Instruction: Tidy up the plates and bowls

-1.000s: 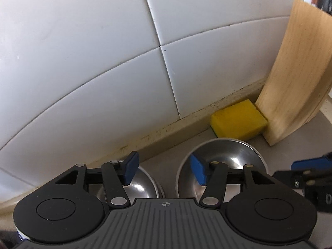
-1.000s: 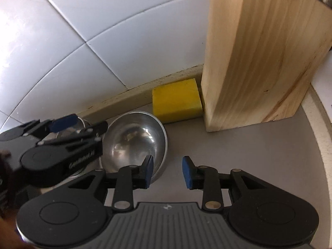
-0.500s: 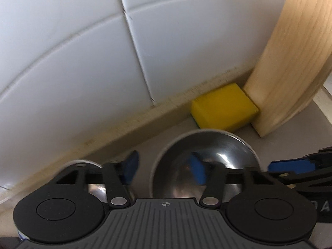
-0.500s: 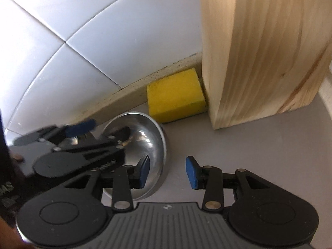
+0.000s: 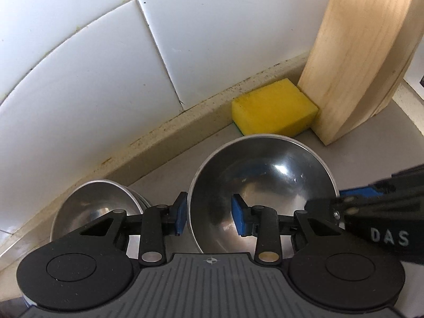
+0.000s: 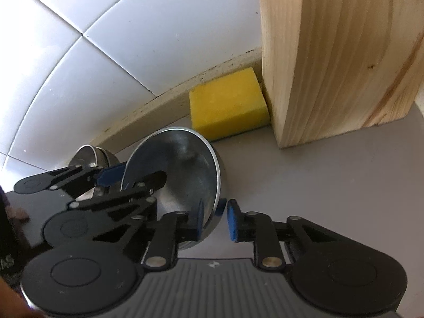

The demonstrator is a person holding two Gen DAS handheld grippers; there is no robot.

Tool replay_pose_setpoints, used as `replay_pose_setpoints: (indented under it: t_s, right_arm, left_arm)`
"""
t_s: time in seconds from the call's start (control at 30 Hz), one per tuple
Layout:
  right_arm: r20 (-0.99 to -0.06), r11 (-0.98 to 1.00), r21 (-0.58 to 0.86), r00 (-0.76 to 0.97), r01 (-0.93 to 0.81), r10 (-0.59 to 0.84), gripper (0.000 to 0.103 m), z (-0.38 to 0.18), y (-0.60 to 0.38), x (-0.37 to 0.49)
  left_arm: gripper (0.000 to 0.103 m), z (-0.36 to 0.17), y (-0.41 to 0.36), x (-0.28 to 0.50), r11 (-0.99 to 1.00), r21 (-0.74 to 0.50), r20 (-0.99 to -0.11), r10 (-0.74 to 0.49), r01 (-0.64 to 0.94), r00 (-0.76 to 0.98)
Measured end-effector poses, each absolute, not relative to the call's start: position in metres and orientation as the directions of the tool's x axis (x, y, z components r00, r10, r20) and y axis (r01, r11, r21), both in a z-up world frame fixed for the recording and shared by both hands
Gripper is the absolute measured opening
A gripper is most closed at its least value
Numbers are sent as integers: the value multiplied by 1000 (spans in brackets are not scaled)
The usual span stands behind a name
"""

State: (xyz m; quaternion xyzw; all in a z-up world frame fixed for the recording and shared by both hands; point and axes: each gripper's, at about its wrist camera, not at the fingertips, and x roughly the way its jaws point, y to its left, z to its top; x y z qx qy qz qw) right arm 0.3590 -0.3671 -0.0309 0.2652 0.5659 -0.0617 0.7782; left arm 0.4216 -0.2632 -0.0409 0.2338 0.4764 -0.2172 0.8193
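Observation:
A large steel bowl (image 5: 265,175) sits on the grey counter. My left gripper (image 5: 209,216) is open and straddles the bowl's left rim, one pad outside and one inside. My right gripper (image 6: 215,218) is open and straddles the bowl's (image 6: 185,175) right rim; it shows at the right edge of the left wrist view (image 5: 371,201). A smaller steel bowl (image 5: 95,206) stands to the left by the wall, and shows in the right wrist view (image 6: 91,156) behind the left gripper (image 6: 111,182).
A yellow sponge (image 5: 273,114) lies against the tiled wall's base, also in the right wrist view (image 6: 228,103). A tall wooden block (image 5: 357,61) stands right of it (image 6: 339,61). White tiles (image 5: 106,53) close off the back.
Both grippers have moved in on the large bowl. The left one shifted right from between the two bowls onto its left rim; the right one advanced onto its right rim.

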Motion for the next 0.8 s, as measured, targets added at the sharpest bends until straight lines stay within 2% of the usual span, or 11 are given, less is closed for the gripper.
replay_pose_setpoints:
  t_s: [0.43, 0.53, 0.67, 0.8]
  right_arm:
    - [-929, 874, 291, 335, 389, 160, 2, -29, -367, 358]
    - [-929, 873, 286, 337, 395, 153, 2, -30, -368, 359]
    - [-927, 864, 306, 332, 400, 174, 8, -33, -369, 362]
    - [-931, 872, 287, 329, 397, 157, 12, -34, -369, 363]
  left_arm:
    - [42, -43, -267, 416, 791, 181, -881, -134, 585, 454]
    - [52, -42, -266, 413, 788, 166, -886, -146, 594, 441]
    - [64, -45, -270, 406, 775, 177, -882, -148, 607, 447]
    - [70, -48, -275, 402, 767, 188, -877, -150, 614, 456]
